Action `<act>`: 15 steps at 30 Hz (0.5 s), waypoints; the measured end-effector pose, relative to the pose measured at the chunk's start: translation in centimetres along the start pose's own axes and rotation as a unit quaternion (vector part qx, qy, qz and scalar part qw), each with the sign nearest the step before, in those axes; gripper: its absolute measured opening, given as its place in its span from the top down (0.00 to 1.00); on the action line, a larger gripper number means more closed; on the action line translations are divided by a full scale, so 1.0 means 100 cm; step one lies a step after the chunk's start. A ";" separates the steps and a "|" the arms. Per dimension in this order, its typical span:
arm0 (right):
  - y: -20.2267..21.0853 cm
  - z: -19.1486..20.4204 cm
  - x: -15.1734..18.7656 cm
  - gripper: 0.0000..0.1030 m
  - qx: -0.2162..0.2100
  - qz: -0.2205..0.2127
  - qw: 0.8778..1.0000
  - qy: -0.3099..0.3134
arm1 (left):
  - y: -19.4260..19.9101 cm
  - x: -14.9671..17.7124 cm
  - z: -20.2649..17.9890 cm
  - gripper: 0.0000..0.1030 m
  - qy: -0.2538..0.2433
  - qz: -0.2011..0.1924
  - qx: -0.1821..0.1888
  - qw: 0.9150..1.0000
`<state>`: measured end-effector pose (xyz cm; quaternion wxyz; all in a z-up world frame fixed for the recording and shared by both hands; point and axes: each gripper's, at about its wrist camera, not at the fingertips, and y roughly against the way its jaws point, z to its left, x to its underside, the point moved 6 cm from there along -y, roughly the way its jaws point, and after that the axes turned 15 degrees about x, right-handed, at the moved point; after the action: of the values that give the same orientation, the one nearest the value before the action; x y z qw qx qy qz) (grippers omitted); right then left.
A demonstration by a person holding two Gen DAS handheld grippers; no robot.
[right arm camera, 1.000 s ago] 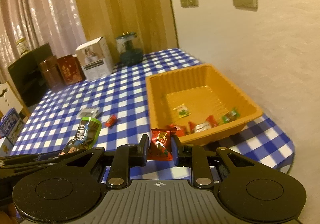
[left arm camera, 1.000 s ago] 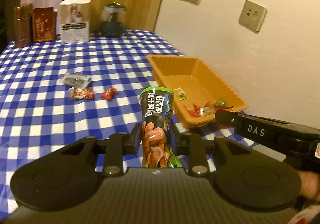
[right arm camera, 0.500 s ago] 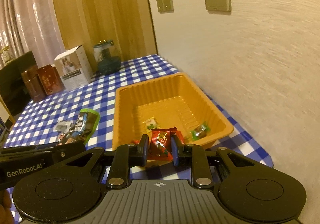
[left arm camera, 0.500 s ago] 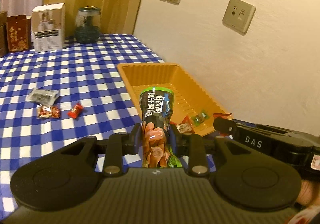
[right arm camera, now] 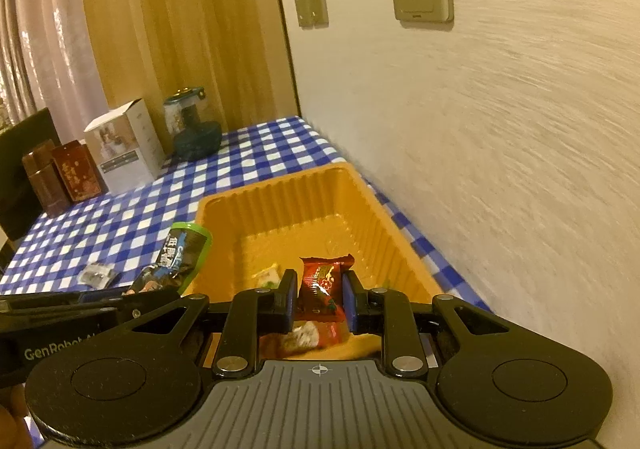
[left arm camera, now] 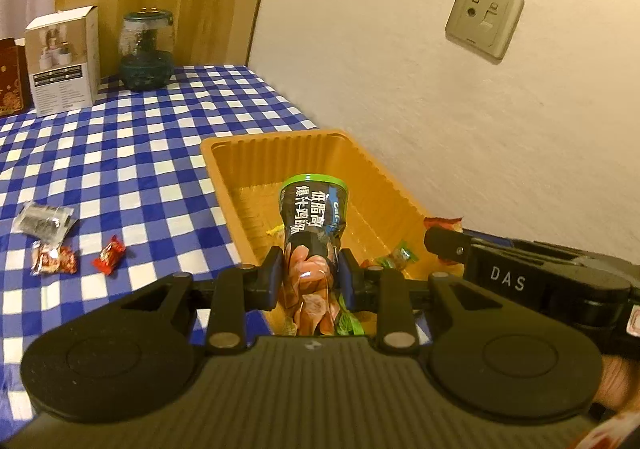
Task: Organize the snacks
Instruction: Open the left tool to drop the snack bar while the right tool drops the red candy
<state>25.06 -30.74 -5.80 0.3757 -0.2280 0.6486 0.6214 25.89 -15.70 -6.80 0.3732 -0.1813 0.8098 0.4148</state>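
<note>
Two grippers have carried snacks over the orange tray (left arm camera: 304, 145): left gripper (left arm camera: 310, 273) clenched on a green-topped packet (left arm camera: 314, 209), right gripper (right arm camera: 319, 295) on a red packet (right arm camera: 320, 281); release comes next.

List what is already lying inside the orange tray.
Inside the orange tray: a green-wrapped candy, a pale yellow-green packet, and a red-and-white wrapper. The near floor is hidden by the held snack bag and red packet.
</note>
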 end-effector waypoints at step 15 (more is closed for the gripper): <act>-0.033 -0.012 -0.006 0.77 0.009 0.012 1.000 -0.007 | -0.051 -0.014 0.018 0.69 -0.015 -0.001 -0.016 1.000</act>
<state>27.71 -32.39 -7.49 0.3744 -0.2125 0.6542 0.6218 30.69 -17.32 -9.20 0.3830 -0.1821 0.7969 0.4302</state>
